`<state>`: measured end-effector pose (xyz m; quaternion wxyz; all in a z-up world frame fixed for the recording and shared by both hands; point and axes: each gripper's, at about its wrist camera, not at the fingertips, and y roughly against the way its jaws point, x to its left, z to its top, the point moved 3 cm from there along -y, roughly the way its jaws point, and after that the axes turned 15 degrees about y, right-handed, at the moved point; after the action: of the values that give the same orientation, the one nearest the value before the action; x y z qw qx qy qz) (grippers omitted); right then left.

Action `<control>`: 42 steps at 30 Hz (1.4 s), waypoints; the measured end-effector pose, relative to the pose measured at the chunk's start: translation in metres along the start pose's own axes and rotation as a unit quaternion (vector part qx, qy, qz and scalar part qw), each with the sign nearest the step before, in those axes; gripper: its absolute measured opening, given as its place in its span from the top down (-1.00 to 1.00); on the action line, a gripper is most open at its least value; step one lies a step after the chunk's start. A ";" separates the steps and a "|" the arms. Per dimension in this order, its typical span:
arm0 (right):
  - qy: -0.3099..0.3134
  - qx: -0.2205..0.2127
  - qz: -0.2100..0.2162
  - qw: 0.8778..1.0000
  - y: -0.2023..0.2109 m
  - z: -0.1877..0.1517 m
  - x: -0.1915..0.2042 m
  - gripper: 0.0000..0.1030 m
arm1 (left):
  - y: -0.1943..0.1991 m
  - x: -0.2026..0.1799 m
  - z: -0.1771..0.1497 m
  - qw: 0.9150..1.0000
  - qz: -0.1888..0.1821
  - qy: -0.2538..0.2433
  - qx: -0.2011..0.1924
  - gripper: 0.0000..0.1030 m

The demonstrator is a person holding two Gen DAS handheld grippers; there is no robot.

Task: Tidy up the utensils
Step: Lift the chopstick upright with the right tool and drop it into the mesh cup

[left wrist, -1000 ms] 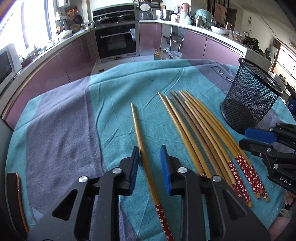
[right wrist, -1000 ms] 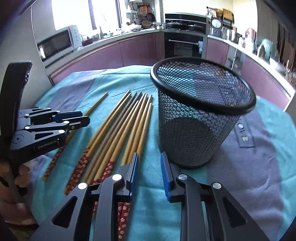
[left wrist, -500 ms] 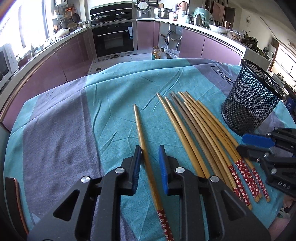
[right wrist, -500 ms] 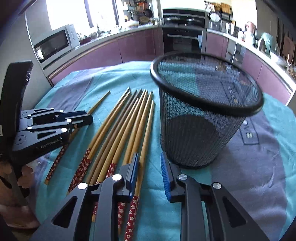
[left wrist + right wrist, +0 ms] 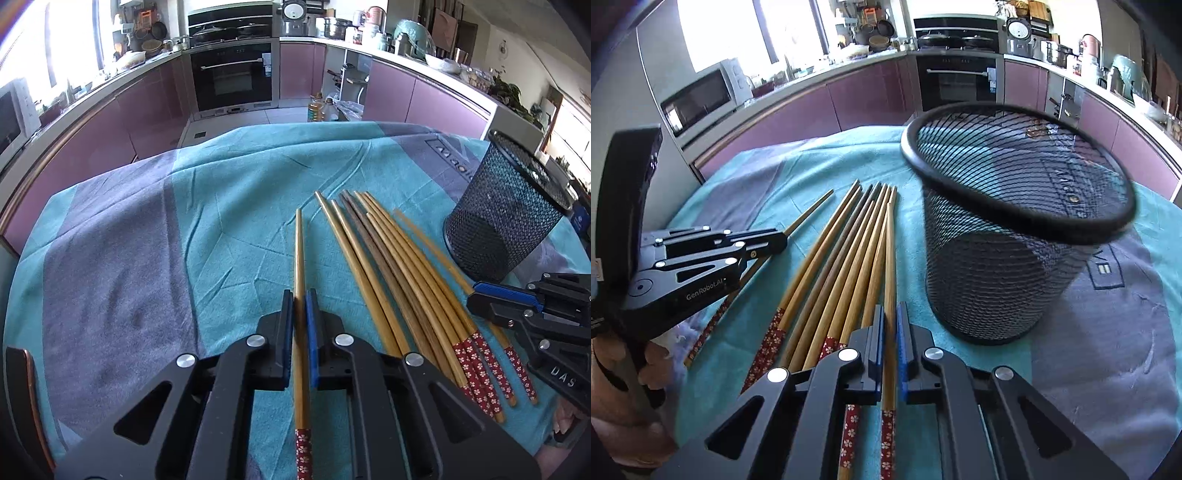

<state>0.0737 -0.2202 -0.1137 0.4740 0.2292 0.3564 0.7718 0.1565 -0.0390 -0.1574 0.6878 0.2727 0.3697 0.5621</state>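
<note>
Jaws on both grippers, parted half a second ago, have now closed: the left gripper (image 5: 300, 295) clamps the lone chopstick (image 5: 299, 258) lying apart from the bundle, and the right gripper (image 5: 891, 310) pinches the outermost chopstick (image 5: 889, 258) nearest the mesh holder (image 5: 1015, 236). The remaining bamboo chopsticks (image 5: 391, 266) lie fanned side by side between the two held ones, their red flowered ends towards the grippers. Only the right wrist view shows a hand (image 5: 620, 369) gripping the left tool's handle and a microwave (image 5: 698, 99); the left wrist view alone shows oil bottles (image 5: 321, 110) on the floor. A teal and grey cloth (image 5: 155, 229) covers the table. Purple cabinets and a built-in oven (image 5: 232, 77) ring the kitchen beyond.
</note>
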 end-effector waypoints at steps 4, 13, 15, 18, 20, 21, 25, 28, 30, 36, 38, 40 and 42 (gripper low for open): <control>0.000 -0.031 0.025 0.999 0.019 0.004 0.000 0.89 | 0.017 -0.001 0.003 1.000 -0.026 0.007 -0.007 0.85; 0.004 -0.108 0.083 0.991 0.068 0.020 -0.011 0.89 | 0.085 -0.028 0.022 0.991 -0.128 -0.008 -0.047 0.86; 0.003 -0.118 0.084 0.989 0.074 0.022 -0.014 0.89 | 0.100 -0.036 0.027 0.987 -0.147 -0.013 -0.056 0.86; 0.004 -0.144 0.070 0.987 0.089 0.028 -0.022 0.89 | 0.120 -0.049 0.035 0.983 -0.168 -0.019 -0.070 0.86; 0.005 -0.162 0.063 0.985 0.100 0.032 -0.025 0.89 | 0.133 -0.056 0.041 0.979 -0.190 -0.021 -0.074 0.86; 0.005 -0.169 0.059 0.984 0.105 0.034 -0.028 0.89 | 0.139 -0.059 0.044 0.977 -0.196 -0.022 -0.077 0.86; 0.011 -0.201 0.041 0.979 0.129 0.043 -0.038 0.89 | 0.160 -0.074 0.059 0.970 -0.222 -0.025 -0.093 0.86; 0.012 -0.222 0.027 0.975 0.142 0.053 -0.047 0.89 | 0.174 -0.088 0.071 0.965 -0.237 -0.029 -0.107 0.86; 0.013 -0.233 0.013 0.972 0.147 0.059 -0.051 0.89 | 0.184 -0.099 0.081 0.961 -0.248 -0.030 -0.118 0.86; 0.010 -0.263 -0.011 0.965 0.155 0.080 -0.065 0.89 | 0.210 -0.129 0.105 0.951 -0.272 -0.033 -0.142 0.86; 0.007 -0.270 -0.018 0.963 0.154 0.086 -0.069 0.89 | 0.215 -0.138 0.111 0.951 -0.272 -0.035 -0.146 0.86; 0.003 -0.272 -0.024 0.962 0.151 0.090 -0.074 0.89 | 0.213 -0.144 0.117 0.952 -0.264 -0.036 -0.147 0.86; 0.002 -0.268 -0.033 0.963 0.146 0.092 -0.076 0.89 | 0.207 -0.151 0.119 0.955 -0.256 -0.038 -0.145 0.86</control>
<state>0.0883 -0.3013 0.0558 0.5422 0.0800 0.1449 0.8238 0.1208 -0.1359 0.1061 0.8544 0.0878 0.3151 0.4038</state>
